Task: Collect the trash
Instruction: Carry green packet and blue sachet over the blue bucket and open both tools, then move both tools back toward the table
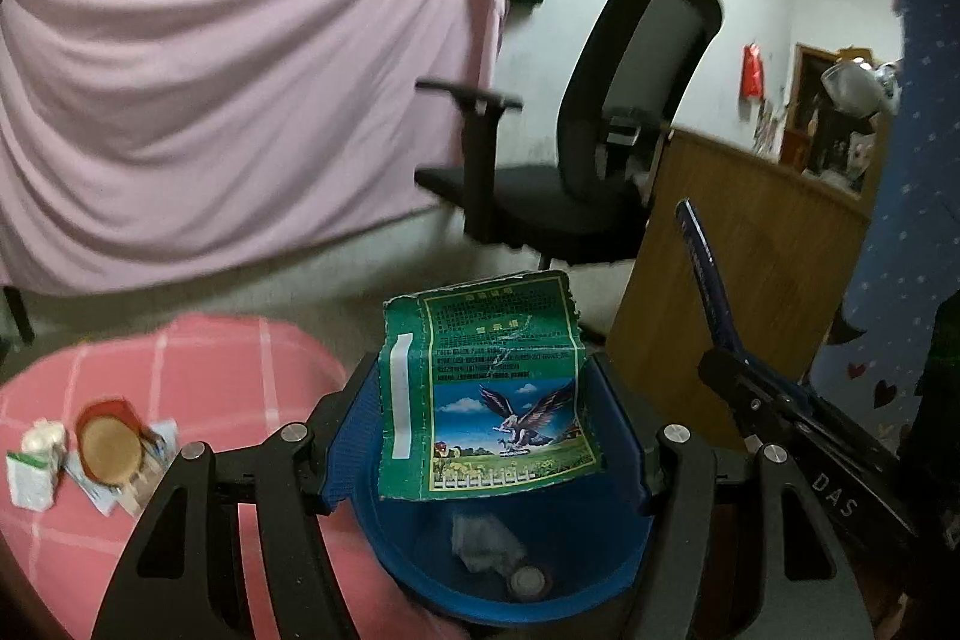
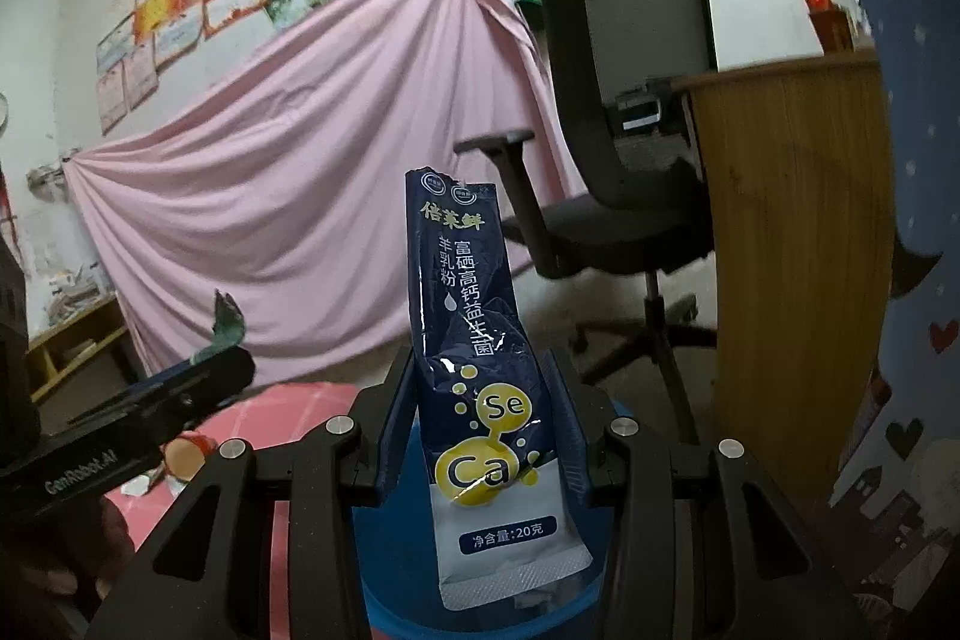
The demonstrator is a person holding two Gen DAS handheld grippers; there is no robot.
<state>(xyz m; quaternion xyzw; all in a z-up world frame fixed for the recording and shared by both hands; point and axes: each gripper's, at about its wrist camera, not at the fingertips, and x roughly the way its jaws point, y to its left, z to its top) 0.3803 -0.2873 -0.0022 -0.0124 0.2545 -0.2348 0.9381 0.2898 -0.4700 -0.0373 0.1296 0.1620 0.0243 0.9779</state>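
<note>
- Holding trash over the round blue plastic bin (image 1: 576,568), both tongs are clenched: the left gripper (image 1: 486,436) grasps a flat green paper wrapper printed with an eagle (image 1: 486,388), and the right gripper (image 2: 480,436) grasps a tall navy-and-white foil sachet (image 2: 480,370).
- Judging progress: a crumpled grey scrap (image 1: 480,538) and a small round metal cap (image 1: 529,580) already lie in the bin, so collecting is under way.
- Left to gather, it seems: a red-rimmed round lid (image 1: 111,445), white packets (image 1: 33,466) and papers on the pink checked tablecloth (image 1: 252,370).
- Readable writing: the sachet shows "Se", "Ca", "净含量:20克", "羊乳粉"; one gripper body reads "GenRobot.AI". The wrapper's text is too small to read.
</note>
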